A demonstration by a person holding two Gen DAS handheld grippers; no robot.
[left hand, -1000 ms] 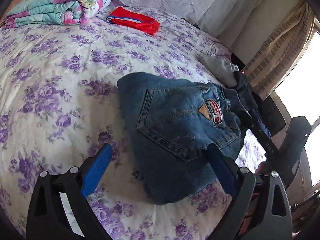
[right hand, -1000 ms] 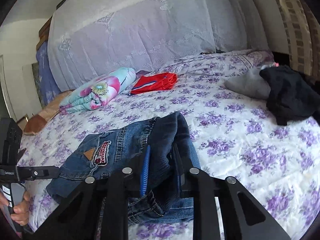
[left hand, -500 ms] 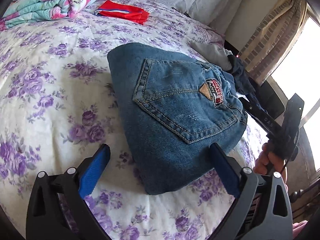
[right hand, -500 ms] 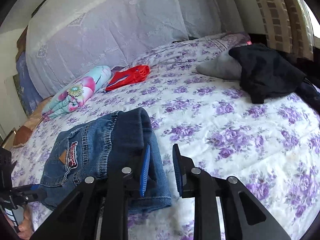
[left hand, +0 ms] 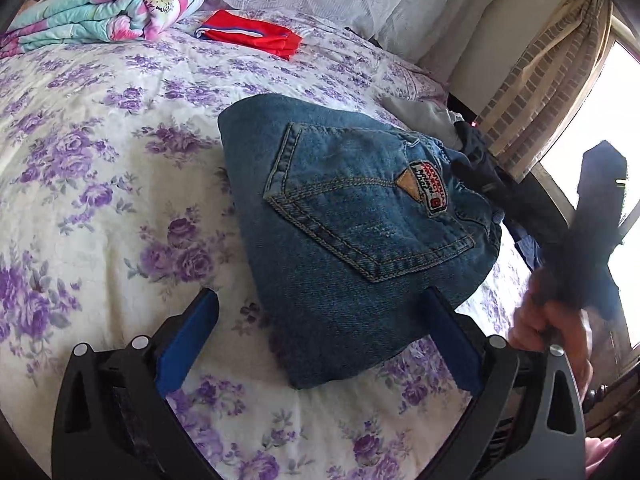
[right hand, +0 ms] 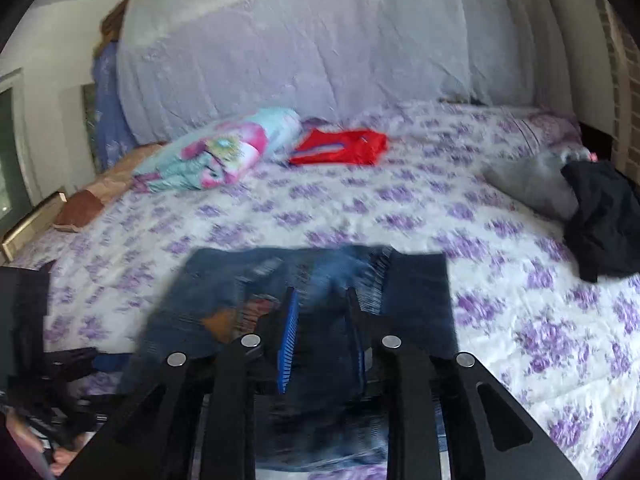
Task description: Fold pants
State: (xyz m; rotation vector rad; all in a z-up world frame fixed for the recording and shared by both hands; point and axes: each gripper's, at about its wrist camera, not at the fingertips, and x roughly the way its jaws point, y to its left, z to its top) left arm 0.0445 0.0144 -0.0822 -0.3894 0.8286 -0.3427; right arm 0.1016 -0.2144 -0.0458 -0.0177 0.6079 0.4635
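Folded blue jeans (left hand: 360, 232) lie on the floral bedspread (left hand: 100, 200), back pocket and patch facing up. My left gripper (left hand: 320, 296) hovers open and wide at their near edge, one finger over the denim and the other over the sheet, gripping nothing. In the blurred right wrist view the jeans (right hand: 412, 292) fill the foreground. My right gripper (right hand: 322, 294) is closing, with denim between its narrow jaws. A hand (left hand: 552, 328) holds that gripper at the bed's right edge.
A rolled floral blanket (left hand: 104, 12) and a folded red garment (left hand: 252, 34) lie near the headboard. Grey cloth (right hand: 532, 184) and black clothing (right hand: 604, 216) are piled at the bed's right side. A curtain (left hand: 532, 100) and a bright window stand beyond it.
My right gripper let go of the jeans' waist, then swung left back over the denim. The jeans settled flatter. My left gripper barely shifted.
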